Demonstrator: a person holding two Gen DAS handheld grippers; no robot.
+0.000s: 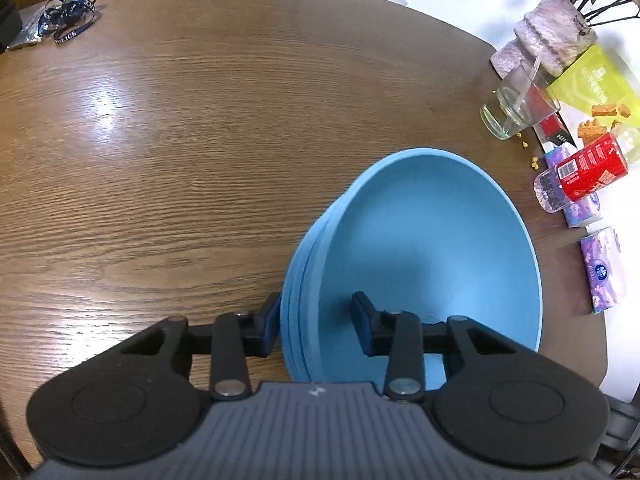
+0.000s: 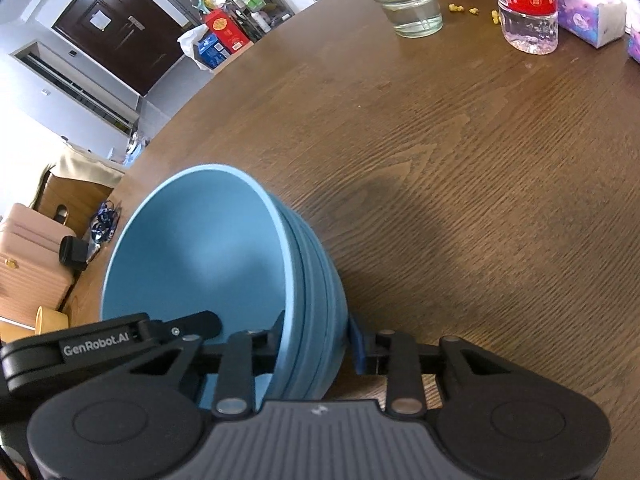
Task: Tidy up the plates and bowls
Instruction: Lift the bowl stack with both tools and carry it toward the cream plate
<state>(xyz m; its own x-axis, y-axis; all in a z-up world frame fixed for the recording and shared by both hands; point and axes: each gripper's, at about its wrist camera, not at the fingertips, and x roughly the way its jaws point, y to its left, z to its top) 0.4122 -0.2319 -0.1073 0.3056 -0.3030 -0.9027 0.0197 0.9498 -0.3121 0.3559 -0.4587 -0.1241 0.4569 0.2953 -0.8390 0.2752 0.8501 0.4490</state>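
In the left wrist view, the stack of blue bowls is seen at the lower right of the frame, resting on the wooden table. The left gripper is set astride the near wall of the stack, one finger outside at the lower centre and one inside the top bowl. The outer pad appears to be pressed against the stack; whether the inner pad is fully seated cannot be told, so the grip is judged to be clamped on the stack but not proven firm. A slip is judged possible if only the upper bowls are pinched, since the lower ones could be left behind or dropped. At the right edge a drinking glass, a red-labelled bottle, tissue packs and scattered crumbs are seen; at the upper left a blue lanyard is lying.

In the right wrist view, the same stack is seen at the lower left, and its wall is straddled by the right gripper, with both pads seemingly against the nested rims, so a clamp on the stack is judged. If the two grips are lifted unevenly, the stack could be tilted and the bowls slid apart. The glass and bottle stand well apart at the upper right. A dark door and cluttered shelving are visible at the upper left beyond the table.
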